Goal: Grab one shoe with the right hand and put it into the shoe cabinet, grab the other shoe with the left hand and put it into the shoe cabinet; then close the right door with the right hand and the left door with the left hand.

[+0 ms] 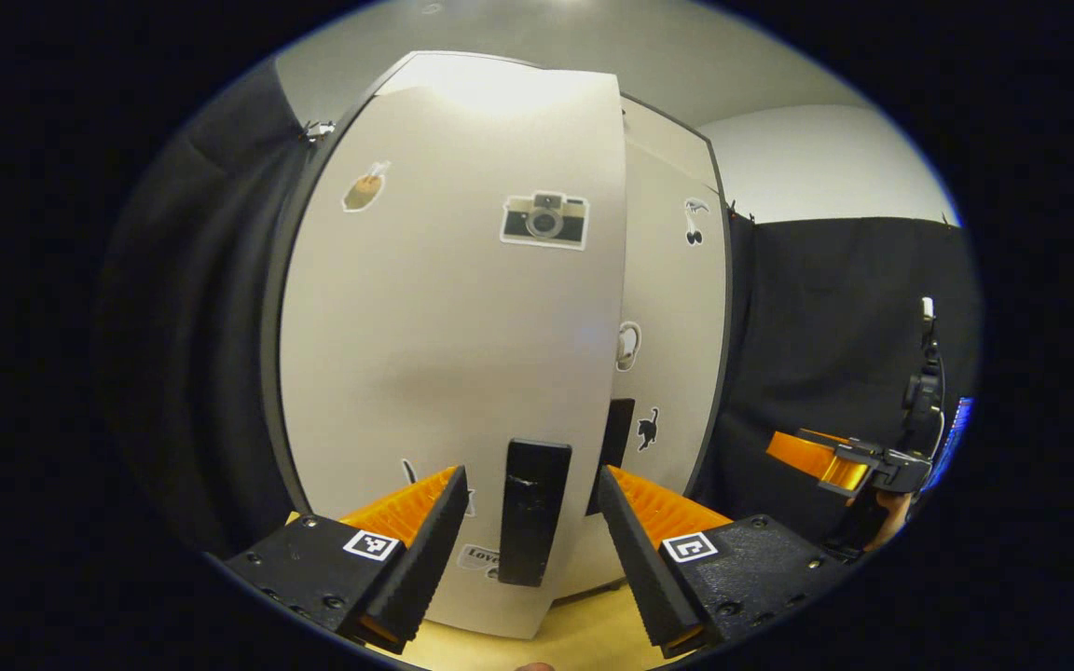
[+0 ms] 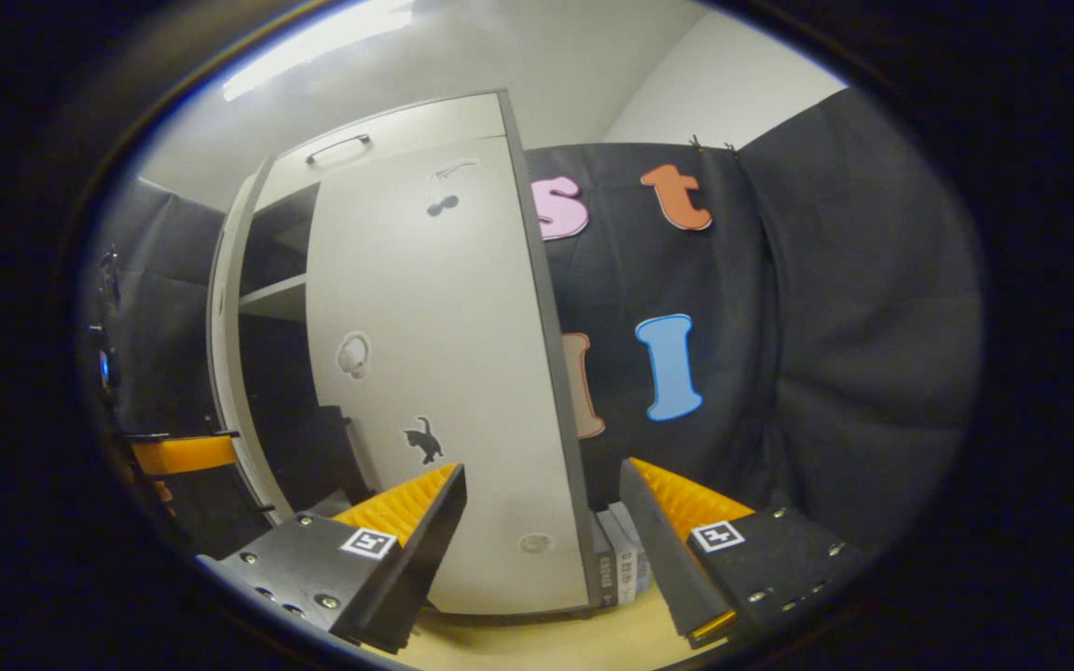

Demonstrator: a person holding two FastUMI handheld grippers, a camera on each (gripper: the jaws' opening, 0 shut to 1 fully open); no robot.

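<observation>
The white shoe cabinet's left door (image 1: 444, 354) stands right in front of my left gripper (image 1: 532, 480), swung partly out so its edge overlaps the right door (image 1: 677, 308). The left door's black handle (image 1: 532, 513) stands between my open fingers, with a gap on each side. From the right gripper view, the right door (image 2: 434, 373) lies flat against the cabinet, and the left door (image 2: 229, 326) is ajar, showing a dark interior with a shelf (image 2: 276, 298). My right gripper (image 2: 543, 469) is open near the right door's outer edge, holding nothing. It also appears far off as the other gripper (image 1: 835, 461).
The cabinet stands on a pale wooden surface (image 2: 546, 643). Some flat boxes or books (image 2: 616, 559) lean beside the cabinet's right side. Black cloth (image 2: 826, 373) hangs behind and to the right. A drawer handle (image 2: 337, 147) sits on the cabinet's top front.
</observation>
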